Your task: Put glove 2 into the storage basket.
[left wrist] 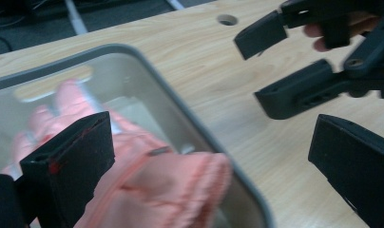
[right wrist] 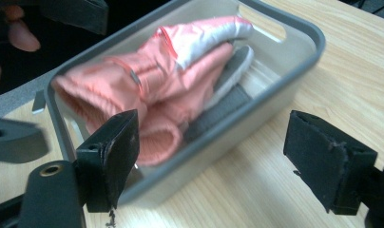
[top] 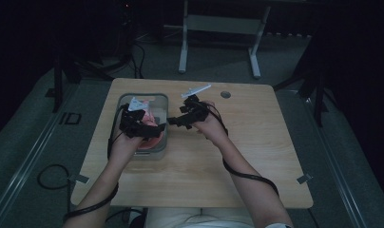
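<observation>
A light wooden table carries a translucent rectangular plastic bin with a grey rim toward its left half. Inside the bin lie pink fabric gloves with grey and white parts. The left gripper hovers over the bin, jaws wide and empty. The right gripper hangs just beside the bin's right rim, jaws spread, holding nothing.

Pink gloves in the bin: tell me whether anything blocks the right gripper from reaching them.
Only the bin's grey wall stands between the open right gripper and the pink gloves, which lie inside; from above the bin is open and nothing covers them.
</observation>
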A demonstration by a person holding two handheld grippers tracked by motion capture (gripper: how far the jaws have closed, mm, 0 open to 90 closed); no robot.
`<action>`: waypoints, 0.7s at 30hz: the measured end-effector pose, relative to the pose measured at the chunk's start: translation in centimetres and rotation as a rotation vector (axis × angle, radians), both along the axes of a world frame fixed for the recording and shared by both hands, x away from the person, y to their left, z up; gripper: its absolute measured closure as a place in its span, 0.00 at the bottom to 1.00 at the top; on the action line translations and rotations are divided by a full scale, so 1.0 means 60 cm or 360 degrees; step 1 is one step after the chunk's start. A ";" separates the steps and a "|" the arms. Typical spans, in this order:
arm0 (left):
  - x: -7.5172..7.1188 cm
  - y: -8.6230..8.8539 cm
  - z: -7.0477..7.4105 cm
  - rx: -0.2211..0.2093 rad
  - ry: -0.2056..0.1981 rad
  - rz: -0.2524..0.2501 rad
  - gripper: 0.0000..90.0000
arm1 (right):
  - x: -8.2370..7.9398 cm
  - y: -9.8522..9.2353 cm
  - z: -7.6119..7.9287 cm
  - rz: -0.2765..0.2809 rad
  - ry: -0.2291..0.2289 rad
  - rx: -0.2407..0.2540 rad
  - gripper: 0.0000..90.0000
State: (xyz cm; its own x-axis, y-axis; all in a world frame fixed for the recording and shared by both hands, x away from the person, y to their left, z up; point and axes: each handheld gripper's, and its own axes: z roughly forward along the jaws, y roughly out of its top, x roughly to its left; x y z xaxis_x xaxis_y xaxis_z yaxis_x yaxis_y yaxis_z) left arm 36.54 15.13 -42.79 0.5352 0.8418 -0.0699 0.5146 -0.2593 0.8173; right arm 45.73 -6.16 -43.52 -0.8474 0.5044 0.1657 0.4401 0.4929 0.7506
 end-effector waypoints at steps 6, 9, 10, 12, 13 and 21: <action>-0.021 -0.033 -0.004 -0.0016 -0.0014 -0.0095 0.01 | -0.013 -0.033 -0.013 -0.0025 -0.0002 0.0009 0.21; -0.035 -0.056 -0.009 -0.0035 -0.0011 -0.0169 0.01 | -0.021 -0.051 -0.024 -0.0032 -0.0002 0.0010 0.20; -0.038 -0.061 -0.011 -0.0037 -0.0005 -0.0185 0.01 | -0.025 -0.058 -0.031 -0.0038 0.0007 0.0005 0.20; -0.043 -0.072 -0.015 -0.0025 -0.0004 -0.0216 0.01 | -0.028 -0.066 -0.037 -0.0046 0.0007 0.0007 0.20; -0.047 -0.080 -0.016 -0.0028 -0.0006 -0.0228 0.01 | -0.030 -0.071 -0.042 -0.0050 0.0013 0.0009 0.19; -0.062 -0.119 -0.039 -0.0027 0.0015 -0.0319 0.01 | -0.045 -0.109 -0.074 -0.0072 0.0017 0.0009 0.19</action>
State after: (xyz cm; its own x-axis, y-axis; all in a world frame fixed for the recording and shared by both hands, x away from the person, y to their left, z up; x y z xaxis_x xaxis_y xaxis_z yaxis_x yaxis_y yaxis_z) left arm 32.81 7.99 -45.12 0.6912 0.7171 -0.0892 0.4617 -0.3433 0.8179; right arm 43.00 -12.71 -47.97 -0.8220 0.5410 0.1776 0.4698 0.4681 0.7484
